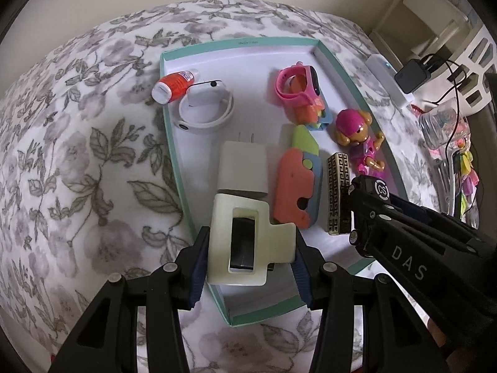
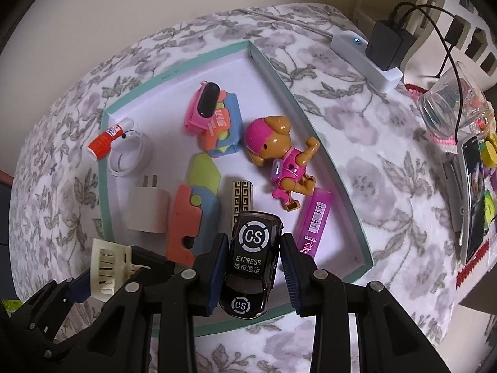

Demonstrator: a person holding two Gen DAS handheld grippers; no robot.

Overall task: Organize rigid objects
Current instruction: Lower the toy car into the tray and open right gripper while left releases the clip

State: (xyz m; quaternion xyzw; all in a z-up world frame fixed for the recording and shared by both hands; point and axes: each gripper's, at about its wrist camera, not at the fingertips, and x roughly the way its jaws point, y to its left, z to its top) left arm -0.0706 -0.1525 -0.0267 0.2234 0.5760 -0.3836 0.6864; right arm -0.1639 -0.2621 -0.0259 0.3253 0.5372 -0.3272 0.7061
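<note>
Left tongs (image 1: 250, 245) clenched on a cream hair claw clip (image 1: 245, 242), one pad on each flank, clip held over the near-left corner of the teal-rimmed tray (image 1: 174, 143). In the right wrist view the clip (image 2: 107, 267) shows at lower left, just outside the tray rim (image 2: 323, 152).

Right tongs (image 2: 251, 267) clenched on a black toy car (image 2: 251, 264), "CS EXPRESS" on its roof, nose pointing back toward the camera. Car hangs over the tray's near edge. From the left wrist view the car's end (image 1: 371, 192) shows to the right, just beside the gold-and-black patterned tube (image 1: 337, 192).

Tray contents relative to the tongs:
- White plug adapter (image 1: 242, 171): straight ahead of the left tongs, touching or just past the clip's tip; cannot tell which.
- Orange-blue foam toy (image 1: 296, 192): between the two tongs, beside the adapter.
- Patterned tube: directly ahead of the right tongs, partly behind the car.
- Pink barcode box (image 2: 313, 220): just right of the right tongs.
- Toy dog in pink (image 2: 279, 152): ahead-right of the right tongs.
- Pink watch (image 2: 205, 105) lying on another orange-blue toy: far middle.
- White band (image 1: 206, 108) and orange-white tube (image 1: 174, 85): far left, the tube resting across the tray rim.

Tray sits on a floral cloth (image 1: 77, 155).
</note>
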